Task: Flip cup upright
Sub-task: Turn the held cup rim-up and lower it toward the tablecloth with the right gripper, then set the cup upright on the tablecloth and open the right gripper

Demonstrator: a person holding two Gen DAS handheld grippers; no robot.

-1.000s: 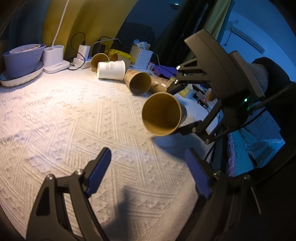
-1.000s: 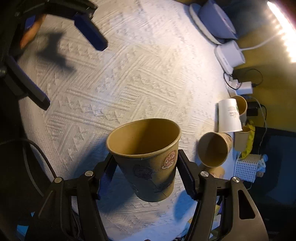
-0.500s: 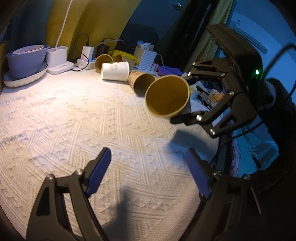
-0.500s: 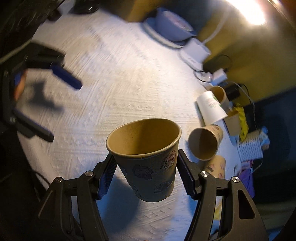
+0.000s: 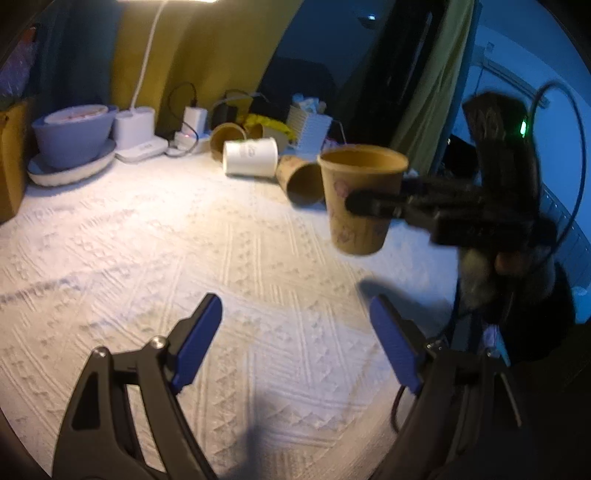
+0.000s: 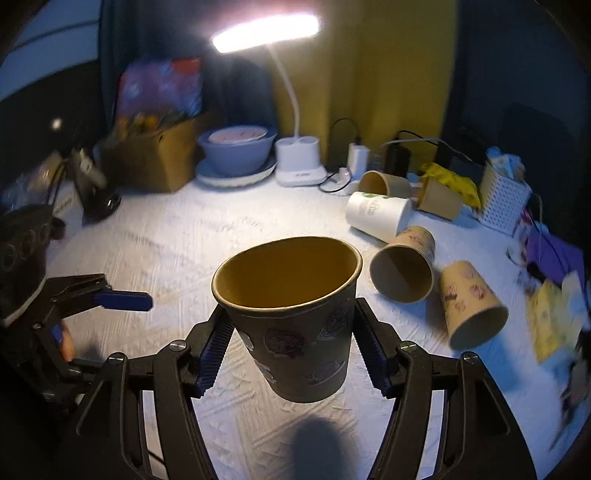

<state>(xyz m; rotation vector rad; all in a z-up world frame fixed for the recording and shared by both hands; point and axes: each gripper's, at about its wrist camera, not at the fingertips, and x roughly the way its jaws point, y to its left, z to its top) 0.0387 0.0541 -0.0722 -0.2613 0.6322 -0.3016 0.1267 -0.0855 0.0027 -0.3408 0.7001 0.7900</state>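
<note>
The right tongs [image 6: 291,347] clamp a brown paper cup [image 6: 295,317] by its sides, mouth up, held clear above the white textured counter [image 6: 184,236]. The left wrist view shows that cup [image 5: 360,201] side-on at 2 o'clock, its base above its own shadow, which the right view hides beneath the cup. The left tongs [image 5: 299,347] stand wide apart with nothing between them.

Only the right view shows the lit lamp head [image 6: 266,33], a cardboard box [image 6: 155,158] at 10 o'clock and a fifth fallen cup [image 6: 472,306] at 3 o'clock. Counted there: five cups lying on their sides, four brown and one white cup [image 6: 378,216]; one grey bowl [image 6: 236,151]; one white basket [image 6: 502,199].
</note>
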